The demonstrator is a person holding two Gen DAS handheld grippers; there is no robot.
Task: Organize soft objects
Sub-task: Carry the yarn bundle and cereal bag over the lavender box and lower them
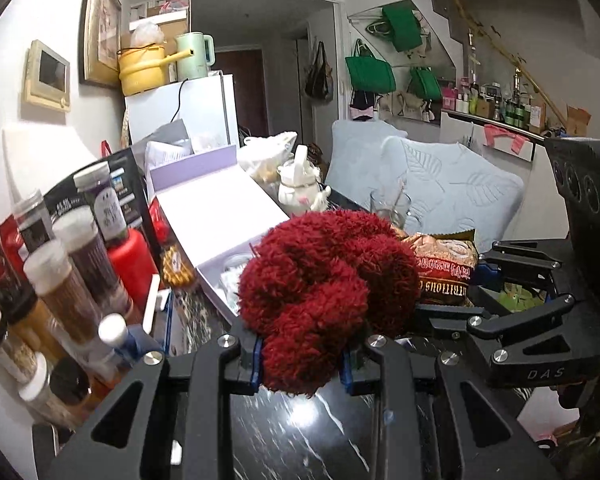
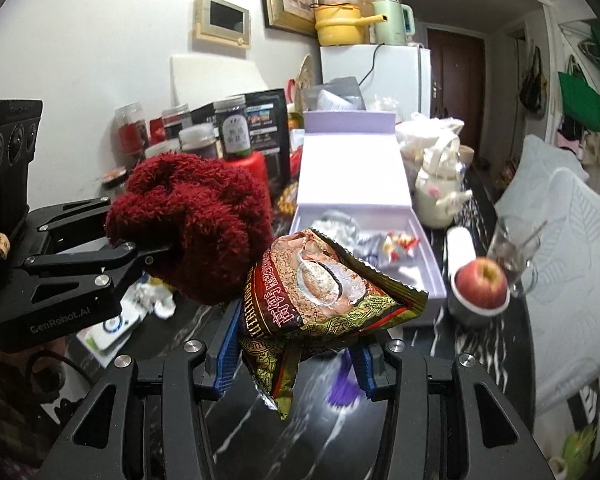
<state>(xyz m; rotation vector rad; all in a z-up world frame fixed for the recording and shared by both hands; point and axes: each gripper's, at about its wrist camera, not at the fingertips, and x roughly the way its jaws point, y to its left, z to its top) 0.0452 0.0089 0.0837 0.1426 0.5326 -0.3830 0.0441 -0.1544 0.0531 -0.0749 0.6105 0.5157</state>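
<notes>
One fluffy red bundle (image 1: 324,280) and one snack packet (image 2: 332,292) are in hand above the black marbled table (image 1: 300,432), one to each pair of tongs. The left gripper (image 1: 300,364) is closed as far as it goes on the lower end of the red bundle, which rises up and away from the fingers as a knotted, lumpy mass with no clear long axis. The right gripper (image 2: 295,360) stands only a little apart, pinching the packet at its lower corner; the packet's long side runs upward and to the right from the pads, its printed face turned up toward the camera.

Both grippers tilt down toward the table, side by side, with the bundle just left of the packet and touching it in the right wrist view. One open lilac box (image 2: 360,208) lies on the table behind both. Right of the box sit one white teapot (image 2: 440,192), one apple (image 2: 480,280) in a cup and one glass mug (image 2: 516,256). Left of the box stand several lidded jars (image 1: 75,272).
</notes>
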